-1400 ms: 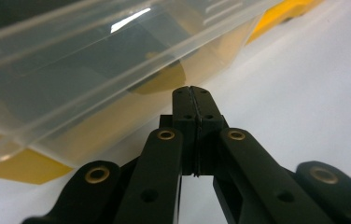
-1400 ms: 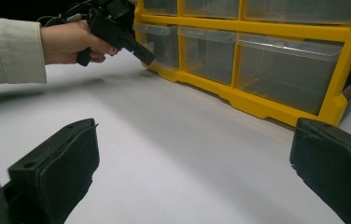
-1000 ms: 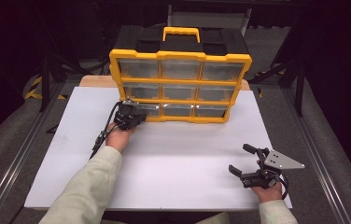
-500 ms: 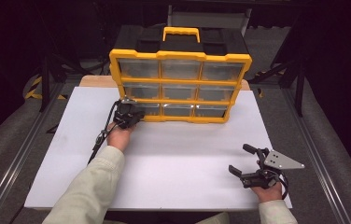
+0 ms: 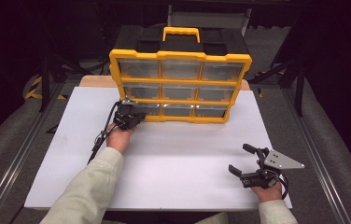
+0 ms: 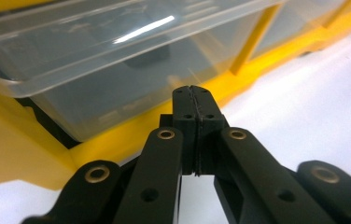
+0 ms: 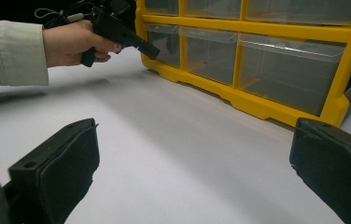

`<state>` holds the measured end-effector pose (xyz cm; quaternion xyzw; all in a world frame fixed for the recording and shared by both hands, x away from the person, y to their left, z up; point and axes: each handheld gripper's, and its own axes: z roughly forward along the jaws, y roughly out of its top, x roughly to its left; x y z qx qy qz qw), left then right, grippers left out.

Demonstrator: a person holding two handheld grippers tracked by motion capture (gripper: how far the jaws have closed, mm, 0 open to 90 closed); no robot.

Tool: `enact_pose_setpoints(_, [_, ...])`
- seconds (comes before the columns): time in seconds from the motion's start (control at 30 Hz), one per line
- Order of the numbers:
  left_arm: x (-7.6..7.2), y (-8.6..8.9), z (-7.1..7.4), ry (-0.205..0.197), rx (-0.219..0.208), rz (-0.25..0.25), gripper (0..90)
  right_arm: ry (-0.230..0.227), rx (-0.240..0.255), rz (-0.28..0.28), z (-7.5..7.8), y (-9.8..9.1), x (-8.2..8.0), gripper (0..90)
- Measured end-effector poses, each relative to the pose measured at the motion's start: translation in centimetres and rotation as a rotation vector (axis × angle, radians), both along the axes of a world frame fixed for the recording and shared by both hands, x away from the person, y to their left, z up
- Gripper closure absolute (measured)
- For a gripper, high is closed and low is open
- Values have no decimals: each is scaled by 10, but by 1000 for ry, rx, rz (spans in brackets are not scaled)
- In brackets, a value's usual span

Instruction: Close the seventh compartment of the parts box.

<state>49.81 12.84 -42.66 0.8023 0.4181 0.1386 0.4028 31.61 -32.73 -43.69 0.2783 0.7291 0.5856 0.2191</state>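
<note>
**Risk: closed left gripper slipping off bottom-left drawer**

Yellow organizer standing upright at far side of white worktop, nine clear drawers in three rows. Left gripper parked at bottom-left drawer, jaws pressed together with nothing between them. In left gripper view, closed tips sitting just under the drawer's clear front, very near the yellow frame rail; contact or small gap, cannot tell. Drawer looks pulled out a little there, lip overhanging the frame, dark slot visible below it.

Right gripper resting low on the worktop near the front right corner, well apart from the organizer, jaws spread wide, holding nothing. Right gripper view looking across bare worktop toward the organizer's lower row and the left hand.

Likely trouble from here:
- Shut tips give no pinch on the drawer lip, only hook or push. Easy slide off smooth clear plastic, drawer staying put or jerking.
- Push at wrong height: tips jamming against yellow rail instead of drawer, shoving the whole organizer back across the worktop. Nothing bracing it, right gripper too far to steady.
- Pull too hard: light drawer coming fully out, tipping, spilling anything inside. Dark object visible through the drawer wall, identity unclear.
- Trailing cable lying along the left forearm; possible snag on withdrawal.
</note>
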Motion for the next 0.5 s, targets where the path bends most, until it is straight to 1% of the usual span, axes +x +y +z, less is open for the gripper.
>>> enact_pose_setpoints(0.07, [-5,0,5,-18,15,-16,780,-2,1,1,0,0,0,19])
enact_pose_setpoints(0.17, [-12,1,14,-39,13,-45,671,-5,-1,3,1,1,1,18])
enact_pose_setpoints(0.23, [-16,2,18,-46,6,-65,579,-9,-3,7,2,2,1,18])
enact_pose_setpoints(0.27, [-18,3,21,-48,-1,-76,485,-12,-6,5,2,3,1,18])
enact_pose_setpoints(0.3, [-20,3,22,-54,-11,-77,485,-12,-6,5,2,3,1,18])
enact_pose_setpoints(0.33, [-26,4,26,-53,-56,-82,386,-12,-9,4,2,3,2,18])
enact_pose_setpoints(0.37, [-26,4,26,-53,-56,-82,339,-12,-9,4,2,3,2,18])
enact_pose_setpoints(0.4, [-28,5,27,-56,-71,-88,339,-12,-9,3,3,3,2,18])
enact_pose_setpoints(0.43, [-31,7,29,-59,-82,-102,287,-12,-9,1,3,2,2,18])
enact_pose_setpoints(0.5, [-37,8,33,-84,-91,-117,238,-10,-8,0,3,2,2,18])
